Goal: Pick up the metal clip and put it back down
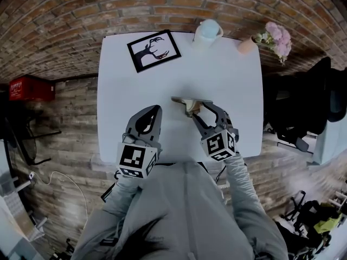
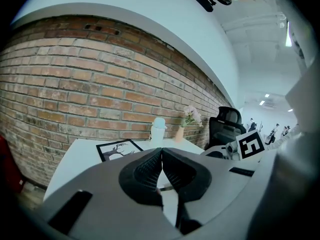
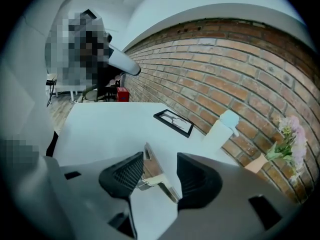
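white table against brick wall, left gripper closed, right gripper spread around metal clip

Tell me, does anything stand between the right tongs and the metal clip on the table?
Nothing visible does. The right tongs stand open, with the metal clip lying between them on the white table. The picture frame and the bottle stand far behind it.

The rectangular worktop is plain white. The framed picture has a black frame and a black branching silhouette on white. The metal clip is silvery and tan. The vase is peach and its flowers pink. The brick wall is red-brown with pale joints.
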A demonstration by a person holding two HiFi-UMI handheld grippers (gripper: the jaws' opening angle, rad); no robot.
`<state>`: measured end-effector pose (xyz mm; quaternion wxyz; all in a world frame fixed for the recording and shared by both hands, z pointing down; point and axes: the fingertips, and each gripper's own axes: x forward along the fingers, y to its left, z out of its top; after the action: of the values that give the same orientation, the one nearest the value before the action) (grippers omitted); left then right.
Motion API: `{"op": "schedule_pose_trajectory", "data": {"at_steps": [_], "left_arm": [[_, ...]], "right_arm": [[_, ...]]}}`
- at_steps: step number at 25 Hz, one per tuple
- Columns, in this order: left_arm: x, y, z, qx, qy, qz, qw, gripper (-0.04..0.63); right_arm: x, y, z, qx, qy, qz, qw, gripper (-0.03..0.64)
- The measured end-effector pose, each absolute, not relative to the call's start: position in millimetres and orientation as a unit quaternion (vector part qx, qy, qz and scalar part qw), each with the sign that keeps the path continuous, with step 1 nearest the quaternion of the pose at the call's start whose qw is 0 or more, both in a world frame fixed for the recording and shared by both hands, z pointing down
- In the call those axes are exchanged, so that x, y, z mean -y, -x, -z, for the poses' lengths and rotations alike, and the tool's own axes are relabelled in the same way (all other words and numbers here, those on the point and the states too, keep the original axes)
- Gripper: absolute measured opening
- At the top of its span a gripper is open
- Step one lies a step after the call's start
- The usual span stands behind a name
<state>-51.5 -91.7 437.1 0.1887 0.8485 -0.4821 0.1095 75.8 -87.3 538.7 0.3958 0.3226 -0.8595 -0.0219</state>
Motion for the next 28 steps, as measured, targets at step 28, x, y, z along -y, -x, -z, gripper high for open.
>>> {"op": "schedule_pose_trajectory", "data": {"at_steps": [28], "left_arm": [[84.9, 44.5, -472.1, 0.472, -0.846, -0.127, 0.213, 0.026]], "right_arm": [[92.7, -61.9, -615.0, 0.849, -0.256, 0.059, 0.458, 0.204]]}}
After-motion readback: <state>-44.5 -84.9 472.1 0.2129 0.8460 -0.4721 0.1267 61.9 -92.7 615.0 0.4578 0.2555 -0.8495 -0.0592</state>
